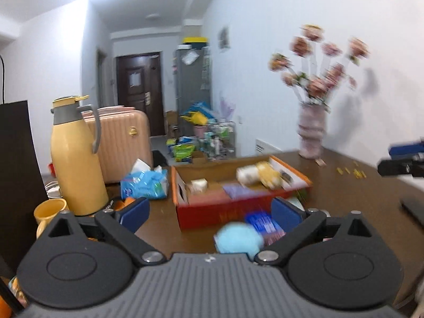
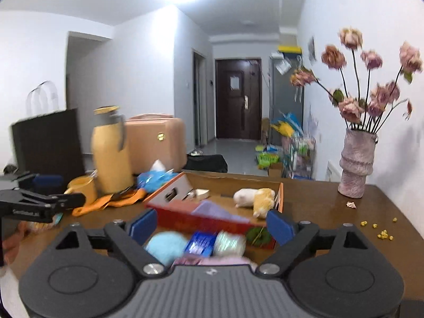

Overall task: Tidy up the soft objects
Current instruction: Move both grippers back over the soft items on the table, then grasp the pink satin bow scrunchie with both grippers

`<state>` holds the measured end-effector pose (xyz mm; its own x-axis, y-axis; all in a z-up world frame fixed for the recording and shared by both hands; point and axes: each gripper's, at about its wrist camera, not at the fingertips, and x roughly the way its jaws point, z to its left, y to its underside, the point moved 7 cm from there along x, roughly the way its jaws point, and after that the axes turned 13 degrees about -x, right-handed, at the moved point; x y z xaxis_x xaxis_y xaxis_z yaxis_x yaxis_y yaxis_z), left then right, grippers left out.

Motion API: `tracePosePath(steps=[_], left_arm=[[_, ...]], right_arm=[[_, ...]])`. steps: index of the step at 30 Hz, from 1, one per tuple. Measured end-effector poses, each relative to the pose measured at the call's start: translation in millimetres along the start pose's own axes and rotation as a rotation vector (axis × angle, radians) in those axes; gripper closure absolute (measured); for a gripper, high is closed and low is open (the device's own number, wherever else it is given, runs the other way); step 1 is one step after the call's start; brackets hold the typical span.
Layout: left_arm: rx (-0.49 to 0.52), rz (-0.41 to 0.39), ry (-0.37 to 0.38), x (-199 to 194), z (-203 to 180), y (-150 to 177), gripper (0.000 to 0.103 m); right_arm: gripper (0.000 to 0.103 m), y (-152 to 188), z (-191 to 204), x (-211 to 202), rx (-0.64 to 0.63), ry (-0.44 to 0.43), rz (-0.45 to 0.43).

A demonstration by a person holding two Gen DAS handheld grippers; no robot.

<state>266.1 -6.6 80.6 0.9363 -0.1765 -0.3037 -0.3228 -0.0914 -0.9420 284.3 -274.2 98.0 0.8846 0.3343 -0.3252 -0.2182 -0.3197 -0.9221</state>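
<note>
An orange-red cardboard box [image 1: 185,201] [image 2: 169,213] sits on the brown table. In it lie a white and yellow plush toy [image 1: 258,173] [image 2: 254,197] and a purple cloth [image 1: 238,190] [image 2: 212,209]. In front of the box lie a light blue fluffy ball [image 1: 237,239] [image 2: 165,246], a blue packet [image 1: 263,225] [image 2: 200,242], a pale green ball [image 2: 229,242] and a pink soft thing [image 2: 212,261]. My left gripper [image 1: 210,210] is open above them, nothing between its pads. My right gripper [image 2: 210,224] is open too, also with nothing held. Both views are blurred.
A yellow thermos [image 1: 76,159] [image 2: 111,151], a yellow mug [image 1: 49,210] [image 2: 82,188] and a blue tissue pack [image 1: 144,182] stand left of the box. A pink vase with flowers [image 1: 311,135] [image 2: 356,163] stands at the table's back right. Small yellow bits [image 2: 381,232] lie on the wood.
</note>
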Motion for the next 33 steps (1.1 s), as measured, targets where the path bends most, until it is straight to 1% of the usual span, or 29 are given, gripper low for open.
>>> tracePosePath(steps=[2, 5, 8, 11, 13, 15, 17, 19, 21, 22, 24, 25, 26, 28, 29, 30, 31, 33], left_arm=[[0.019, 0.012, 0.045, -24.7, -6.1, 25.2, 0.003], [-0.04, 0.019, 0.075, -56.2, -6.6, 56.0, 0.001], [-0.1, 0.048, 0.08, -72.4, -4.9, 79.5, 0.001], [-0.111, 0.081, 0.073, -73.1, -3.5, 91.2, 0.001], [-0.096, 0.082, 0.068, -68.0, -5.9, 90.6, 0.001], [-0.105, 0.082, 0.075, -63.3, -7.2, 91.7, 0.001], [-0.126, 0.096, 0.085, -49.9, -8.9, 91.9, 0.001], [-0.144, 0.127, 0.092, -32.6, -12.8, 95.1, 0.001], [-0.163, 0.163, 0.102, -9.8, -17.0, 97.9, 0.002], [-0.177, 0.183, 0.115, 5.5, -19.2, 98.2, 0.004], [-0.197, 0.22, 0.129, 34.5, -22.4, 96.1, 0.013], [-0.207, 0.239, 0.131, 49.6, -24.1, 94.1, 0.017], [-0.223, 0.255, 0.137, 66.8, -26.3, 90.9, 0.022], [-0.249, 0.282, 0.171, 97.2, -30.5, 84.1, 0.028], [-0.261, 0.302, 0.176, 111.9, -32.5, 82.2, 0.033], [-0.27, 0.322, 0.192, 126.8, -34.7, 80.9, 0.035], [-0.276, 0.336, 0.204, 138.3, -36.1, 79.9, 0.037], [-0.285, 0.37, 0.223, 162.6, -39.3, 80.3, 0.05]], right_arm=[[0.01, 19.6, 22.8, -24.6, -0.031, 0.01, -0.014], [0.01, 51.7, 50.4, -55.1, -0.02, 0.02, -0.01], [0.01, 80.4, 64.1, -70.5, 0.031, 0.002, 0.032], [0.01, 100.2, 72.3, -79.4, 0.081, -0.021, 0.063], [0.011, 104.4, 74.5, -79.8, 0.078, -0.021, 0.073], [0.011, 104.2, 73.3, -78.3, 0.08, -0.007, 0.07], [0.012, 105.0, 71.0, -73.7, 0.099, -0.011, 0.062], [0.013, 108.2, 66.0, -61.6, 0.13, -0.014, 0.078], [0.016, 113.7, 59.7, -45.8, 0.155, -0.012, 0.103], [0.019, 116.0, 55.3, -36.7, 0.169, -0.012, 0.119], [0.023, 118.9, 47.4, -18.2, 0.197, -0.019, 0.14], [0.027, 119.2, 42.4, -7.2, 0.215, -0.023, 0.149], [0.029, 118.6, 37.4, 4.0, 0.233, -0.026, 0.155], [0.031, 115.6, 30.1, 25.0, 0.255, -0.035, 0.156], [0.032, 114.1, 25.5, 37.2, 0.267, -0.038, 0.156], [0.033, 113.1, 22.6, 48.0, 0.276, -0.036, 0.157], [0.037, 112.4, 19.4, 59.0, 0.287, -0.035, 0.158], [0.044, 111.7, 13.2, 80.3, 0.316, -0.039, 0.164]])
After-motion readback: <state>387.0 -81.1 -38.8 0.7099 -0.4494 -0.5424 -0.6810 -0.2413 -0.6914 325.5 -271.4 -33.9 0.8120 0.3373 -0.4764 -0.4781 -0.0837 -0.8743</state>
